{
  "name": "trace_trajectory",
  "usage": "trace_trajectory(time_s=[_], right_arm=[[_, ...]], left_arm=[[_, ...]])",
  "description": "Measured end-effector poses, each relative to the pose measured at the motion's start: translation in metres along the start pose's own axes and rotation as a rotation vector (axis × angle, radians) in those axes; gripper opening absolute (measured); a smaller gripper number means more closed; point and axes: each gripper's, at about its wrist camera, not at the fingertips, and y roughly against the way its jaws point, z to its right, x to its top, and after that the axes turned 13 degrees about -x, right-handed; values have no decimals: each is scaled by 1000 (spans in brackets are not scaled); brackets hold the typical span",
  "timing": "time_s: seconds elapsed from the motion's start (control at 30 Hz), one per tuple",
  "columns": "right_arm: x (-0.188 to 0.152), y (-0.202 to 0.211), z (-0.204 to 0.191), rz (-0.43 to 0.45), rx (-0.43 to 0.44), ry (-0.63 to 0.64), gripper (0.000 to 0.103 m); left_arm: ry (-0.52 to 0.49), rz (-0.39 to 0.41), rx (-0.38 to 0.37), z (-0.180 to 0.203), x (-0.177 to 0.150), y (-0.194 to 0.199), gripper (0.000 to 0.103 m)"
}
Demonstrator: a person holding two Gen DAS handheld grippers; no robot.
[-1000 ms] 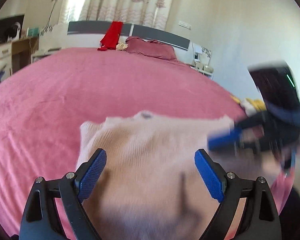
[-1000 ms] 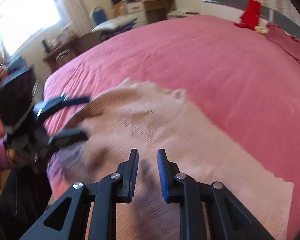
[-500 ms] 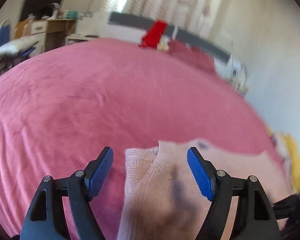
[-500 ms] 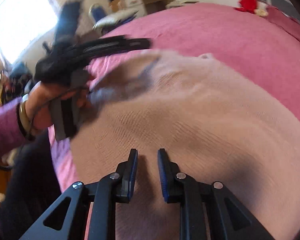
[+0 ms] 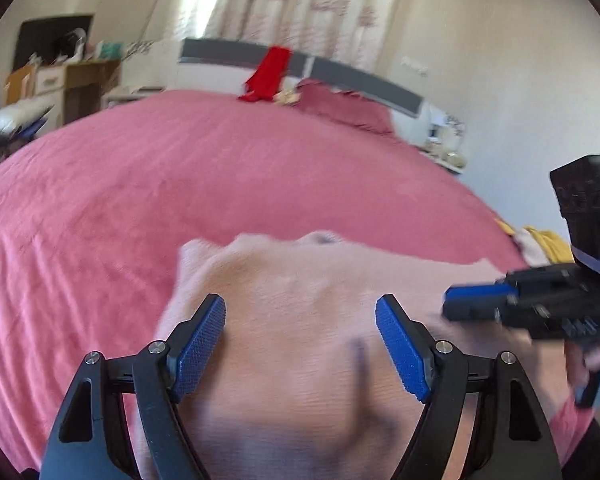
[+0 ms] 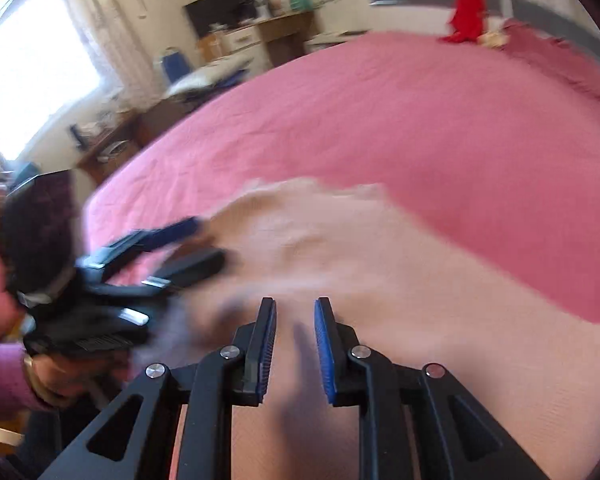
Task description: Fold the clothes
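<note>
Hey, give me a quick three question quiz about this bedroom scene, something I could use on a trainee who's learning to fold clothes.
1. Multiple choice: which garment lies nearest the cameras? A. blue jeans. B. a pale pink knit sweater. C. a green jacket.
2. True or false: the red garment lies on top of the sweater.
3. Short answer: what does the sweater rest on?
Key: 1. B. 2. False; the red garment is at the headboard, at the far end of the bed. 3. The pink bedspread.
</note>
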Motion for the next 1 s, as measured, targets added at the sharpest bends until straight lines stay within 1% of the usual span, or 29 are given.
trace_trajectory(time_s=[0.07, 0.1, 0.13, 0.2, 0.23, 0.27, 0.3, 0.33, 0.4, 0.43, 0.47, 0.5, 0.53, 0.57, 0.63, 0.67, 0.7, 0.77, 0.8, 0.83, 0.9, 0.93, 0.97, 1.0], right_arm=[[-12, 12, 42, -16, -124, -41, 19], [-18, 14, 64, -33, -151, -66, 19], [-23, 10, 81, -62, -186, -88, 19], [-39, 2, 118, -129, -303, -123, 19], [-46, -2, 140, -142, -311, -169, 18], [-52, -5, 161, -154, -318, -215, 19], [-56, -4, 180, -146, -338, -274, 20], [-60, -2, 196, -151, -381, -323, 19], [-71, 15, 232, -121, -388, -483, 19], [-76, 29, 240, -82, -366, -544, 21], [-82, 48, 241, -23, -334, -586, 22], [-85, 58, 238, 3, -315, -588, 22], [-88, 67, 227, 14, -295, -561, 22], [-90, 72, 211, 10, -279, -508, 22], [-95, 70, 182, 0, -231, -413, 22], [-96, 69, 172, -1, -218, -382, 22], [-92, 61, 157, 1, -206, -361, 22], [-87, 49, 140, 16, -155, -356, 22], [-83, 43, 130, 22, -137, -351, 22], [-78, 38, 121, 28, -119, -346, 22], [-80, 8, 103, -88, -178, -270, 22], [-83, -3, 99, -100, -206, -232, 22], [-86, -7, 100, -83, -217, -208, 20], [-84, -5, 106, -83, -198, -229, 20]], left_arm=[[-70, -37, -22, 14, 0, -13, 79], [-101, -67, -25, 19, -2, -22, 79], [-116, -120, -15, 19, -6, -35, 79], [-85, -201, 22, 14, -17, -52, 79], [-67, -227, 33, 11, -21, -57, 81], [-40, -213, 22, 6, -20, -56, 81], [-18, -205, 13, 3, -19, -56, 81], [-12, -212, 10, 3, -17, -55, 81], [-10, -224, 13, 5, -11, -51, 81], [-11, -201, 11, 8, -7, -46, 81], [-11, -177, 8, 11, -4, -42, 81], [-10, -154, 3, 13, 0, -38, 81], [-4, -136, -7, 14, 3, -40, 81], [-2, -136, -14, 18, 4, -44, 81], [-4, -135, -30, 26, 6, -55, 81], [-24, -137, -39, 33, 7, -61, 82], [-44, -138, -47, 39, 7, -68, 82], [-84, -144, -62, 52, 7, -80, 82], [-109, -159, -62, 61, 5, -83, 82], [-149, -197, -50, 68, -1, -93, 82], [-221, -306, 16, 70, -18, -119, 82], [-240, -320, 27, 70, -25, -125, 83], [-239, -312, 20, 70, -22, -125, 83], [-227, -314, 10, 69, -17, -122, 83]])
